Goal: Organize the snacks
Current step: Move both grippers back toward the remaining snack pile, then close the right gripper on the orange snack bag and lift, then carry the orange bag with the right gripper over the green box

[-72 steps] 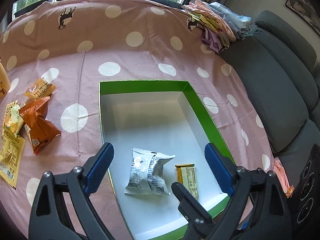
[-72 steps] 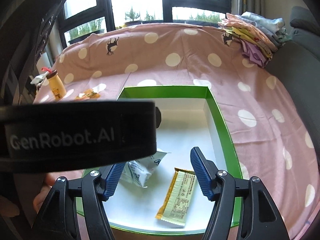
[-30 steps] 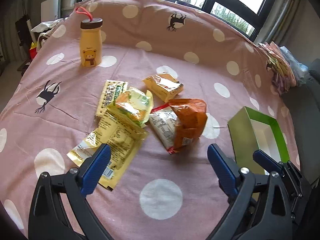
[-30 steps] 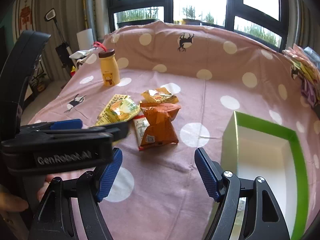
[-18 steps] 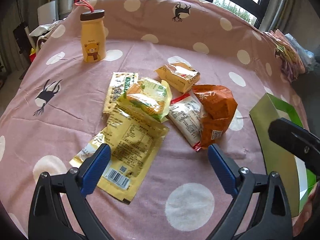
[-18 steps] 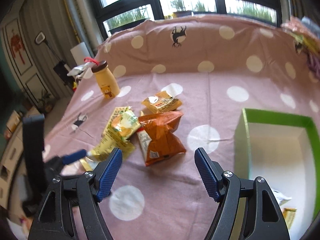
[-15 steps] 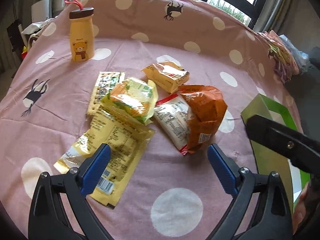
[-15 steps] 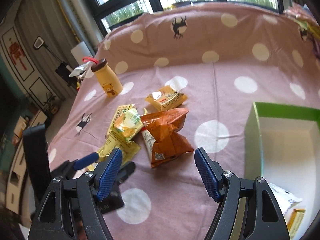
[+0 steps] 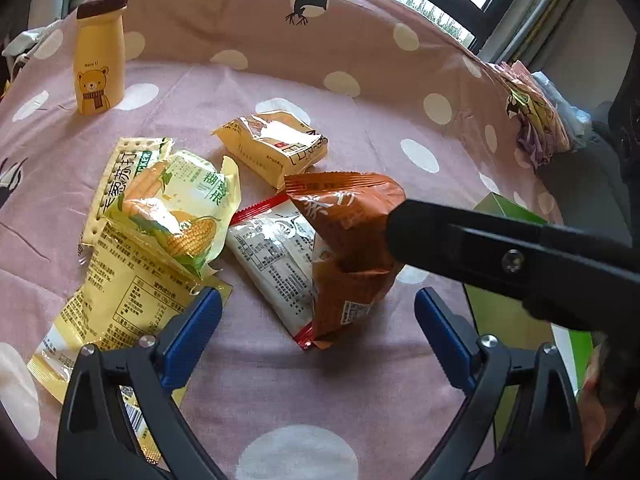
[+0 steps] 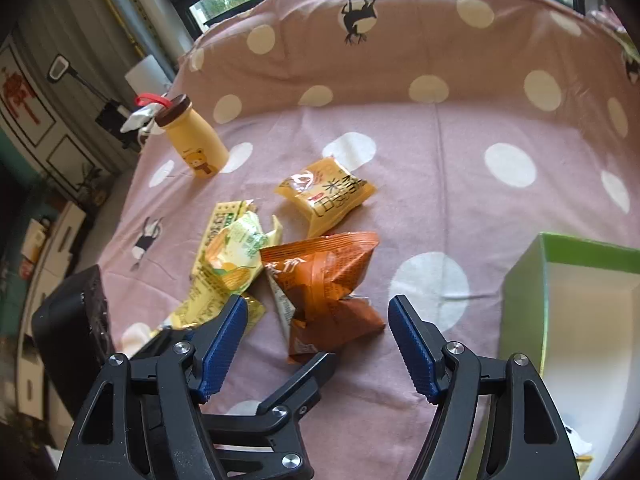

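The spotted cloth (image 9: 280, 92) covered the surface. At its right edge stood the green box (image 10: 560, 252), open side up. The snacks lay in a heap left of it: a long yellow packet (image 9: 120, 300) ran near to far under the corn bag (image 9: 176, 208), and the orange bag (image 9: 352, 240) lay lengthwise near to far. The left gripper (image 9: 316, 332) and right gripper (image 10: 316, 344) hung with jaws spread, empty.

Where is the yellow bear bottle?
The bear bottle stands upright at the far left of the spotted cloth in both views, apart from the snack pile.
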